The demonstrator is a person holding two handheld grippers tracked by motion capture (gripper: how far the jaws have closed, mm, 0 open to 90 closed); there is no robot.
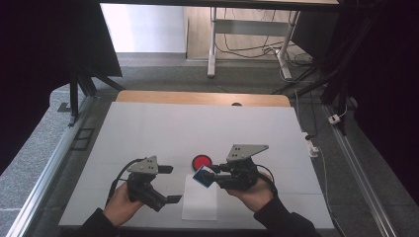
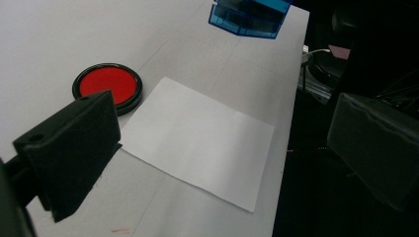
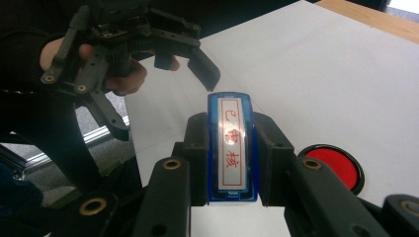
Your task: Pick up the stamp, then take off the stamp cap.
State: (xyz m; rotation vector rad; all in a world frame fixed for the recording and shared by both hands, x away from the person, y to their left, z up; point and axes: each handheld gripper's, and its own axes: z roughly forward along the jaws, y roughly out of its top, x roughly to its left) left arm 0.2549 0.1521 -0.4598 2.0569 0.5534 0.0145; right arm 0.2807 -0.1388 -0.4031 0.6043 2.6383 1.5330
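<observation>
A white bench point(image 1: 148, 128) carries a paper sheet point(image 1: 199, 200) near, with a red ink pad point(image 1: 201, 161) just beyond. The right tongs point(image 1: 210, 176) clamp a blue stamp point(image 1: 202, 177) above the sheet's far edge. The left tongs point(image 1: 171, 183) gape apart, holding nothing.

One blue stamp point(image 3: 231, 148), one red ink pad point(image 1: 201, 161), one paper sheet point(image 1: 199, 198), two tongs.

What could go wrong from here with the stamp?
The right gripper clamps the blue stamp by its narrow sides only, so it might twist when pressed. The paper lies loose, with the left gripper open beside it and not pinning it, so it could shift. The ink pad sits close by and might get knocked.
</observation>
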